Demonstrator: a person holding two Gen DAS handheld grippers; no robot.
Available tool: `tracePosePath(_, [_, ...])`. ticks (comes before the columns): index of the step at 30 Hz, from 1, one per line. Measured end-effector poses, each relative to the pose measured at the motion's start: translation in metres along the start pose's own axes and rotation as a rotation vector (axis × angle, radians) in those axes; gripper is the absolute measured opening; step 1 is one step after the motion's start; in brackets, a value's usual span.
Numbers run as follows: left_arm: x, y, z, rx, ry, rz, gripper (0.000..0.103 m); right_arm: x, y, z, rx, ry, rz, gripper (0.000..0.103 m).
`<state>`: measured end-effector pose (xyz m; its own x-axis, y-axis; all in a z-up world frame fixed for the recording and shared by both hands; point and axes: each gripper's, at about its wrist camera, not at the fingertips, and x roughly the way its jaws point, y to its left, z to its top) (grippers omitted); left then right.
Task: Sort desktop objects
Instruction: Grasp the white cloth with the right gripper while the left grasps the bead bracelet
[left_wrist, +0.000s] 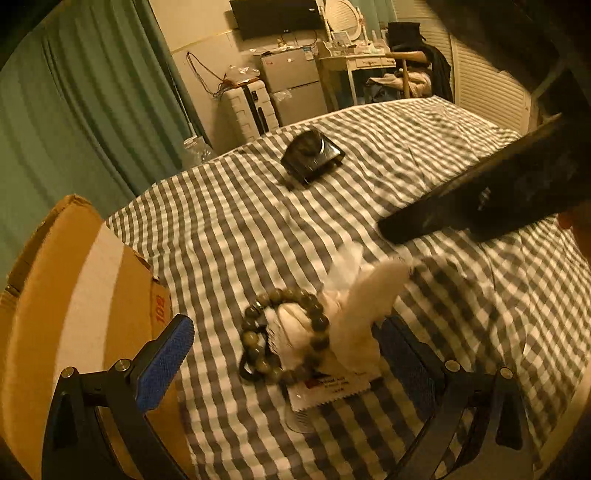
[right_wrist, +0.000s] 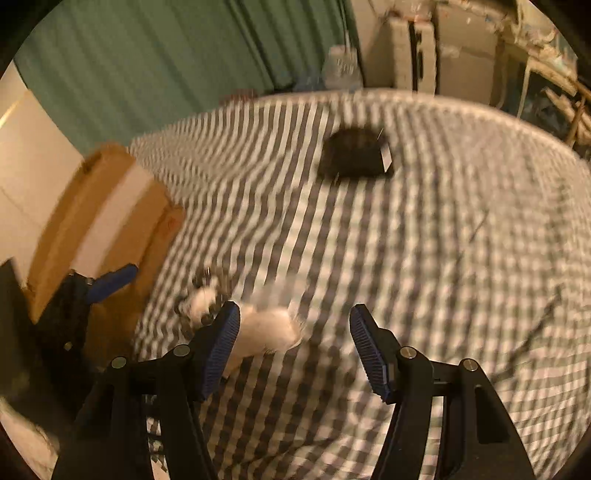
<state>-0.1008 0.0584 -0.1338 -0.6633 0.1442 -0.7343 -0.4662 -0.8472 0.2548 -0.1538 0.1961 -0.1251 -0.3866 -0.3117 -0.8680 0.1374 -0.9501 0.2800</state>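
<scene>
A bead bracelet (left_wrist: 284, 336) lies on the checked cloth (left_wrist: 229, 229), draped over a white crumpled tissue (left_wrist: 354, 314) and a small printed packet (left_wrist: 328, 391). My left gripper (left_wrist: 291, 354) is open, its blue pads on either side of this pile. A dark square case (left_wrist: 312, 157) lies farther back; it also shows in the right wrist view (right_wrist: 356, 155). My right gripper (right_wrist: 293, 345) is open and empty above the cloth, with the tissue (right_wrist: 266, 332) by its left finger. The right gripper's finger (left_wrist: 480, 199) reaches in from the right in the left wrist view.
A cardboard box (left_wrist: 74, 295) stands at the left edge of the cloth, also visible in the right wrist view (right_wrist: 99, 218). Green curtains (left_wrist: 74, 110) hang behind. A small fridge (left_wrist: 291, 85), a suitcase (left_wrist: 243, 107) and a dressing table (left_wrist: 354, 62) stand beyond the far edge.
</scene>
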Motion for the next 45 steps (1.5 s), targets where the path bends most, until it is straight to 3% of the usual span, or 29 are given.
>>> tracePosePath(1, [0.003,0.001,-0.002,-0.021,0.010,-0.006,0.103,0.009,0.001,-0.001,0.007,0.025,0.006,0.062])
tracePosePath(3, [0.010,0.010,-0.005,-0.091,0.031,-0.020,0.103,0.024,0.003,-0.004,0.016,0.071,0.022,0.051])
tracePosePath(5, [0.016,0.020,-0.009,-0.170,0.052,-0.041,0.103,0.033,0.004,-0.006,0.027,0.096,0.054,0.008])
tracePosePath(8, [0.014,0.018,-0.011,-0.194,0.048,-0.056,0.103,0.020,-0.004,-0.006,0.081,0.045,0.044,0.007])
tracePosePath(13, [0.028,0.012,-0.017,-0.213,0.092,-0.062,0.103,-0.039,-0.020,0.006,0.123,-0.113,0.009,0.007])
tracePosePath(17, [0.040,0.024,-0.018,-0.326,0.108,-0.096,0.103,-0.072,-0.029,0.006,0.125,-0.191,-0.032,0.007])
tracePosePath(23, [0.060,0.027,-0.001,-0.353,0.111,-0.089,0.103,-0.078,-0.033,0.011,0.137,-0.205,-0.026,0.007])
tracePosePath(27, [0.076,0.027,0.000,-0.354,0.129,-0.156,0.103,-0.071,-0.034,0.009,0.127,-0.183,-0.033,0.007])
tracePosePath(29, [0.072,0.030,-0.001,-0.346,0.095,-0.183,0.087,-0.069,-0.035,0.009,0.127,-0.182,-0.035,0.007])
tracePosePath(31, [0.065,0.034,0.001,-0.342,0.095,-0.198,0.059,-0.071,-0.035,0.009,0.128,-0.184,-0.031,0.007])
tracePosePath(34, [0.052,0.040,0.001,-0.346,0.091,-0.230,0.032,-0.069,-0.037,0.011,0.130,-0.183,-0.022,0.007])
tracePosePath(36, [0.049,0.041,0.001,-0.345,0.092,-0.235,0.021,-0.067,-0.037,0.011,0.130,-0.179,-0.019,0.007])
tracePosePath(39, [0.049,0.043,-0.001,-0.363,0.099,-0.227,0.019,-0.067,-0.037,0.009,0.128,-0.180,-0.018,0.007])
tracePosePath(40, [0.046,0.045,-0.001,-0.380,0.086,-0.228,0.000,-0.069,-0.037,0.009,0.127,-0.182,-0.017,0.007])
tracePosePath(45, [0.032,0.047,0.007,-0.392,0.050,-0.240,0.000,-0.075,-0.034,0.007,0.128,-0.197,-0.018,0.007])
